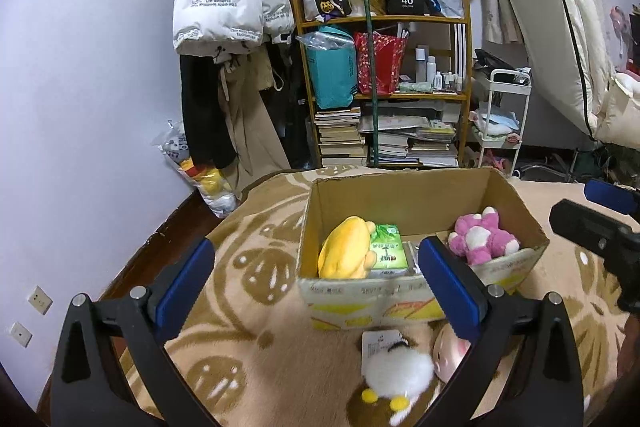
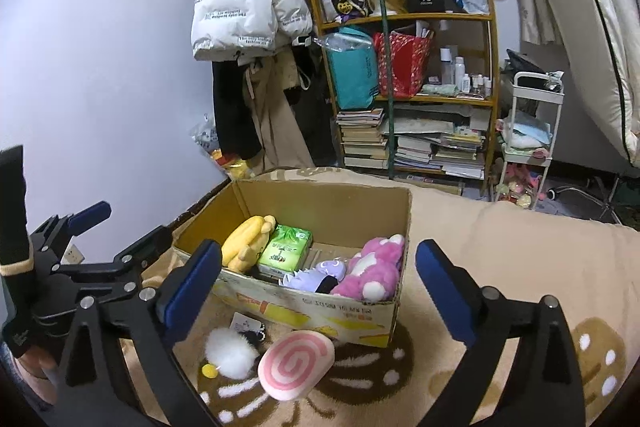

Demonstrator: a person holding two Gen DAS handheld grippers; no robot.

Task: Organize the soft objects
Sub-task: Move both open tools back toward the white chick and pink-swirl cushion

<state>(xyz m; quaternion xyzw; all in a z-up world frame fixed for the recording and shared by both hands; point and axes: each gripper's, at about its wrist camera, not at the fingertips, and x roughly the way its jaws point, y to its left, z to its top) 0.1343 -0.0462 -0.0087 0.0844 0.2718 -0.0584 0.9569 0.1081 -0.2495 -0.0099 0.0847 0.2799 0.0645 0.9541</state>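
Hovering over the blanket-covered bed, both tongs stand spread wide with nothing between their blue pads: the left tongs and the right tongs each point down toward the open cardboard box that sits on the bed near its far edge. Inside the box, a yellow plush leans in the far left corner, a green tissue pack lies just beside it, and a pink-and-white plush fills the right end. A pale purple soft thing lies between the pack and the pink plush; what it is I cannot quite tell. Outside the box, on the blanket before its near wall, a white fluffy toy with yellow feet lies beside a round pink-swirl cushion, the two touching or nearly so. Beyond the bed stands a wooden bookshelf crowded with bags and books.
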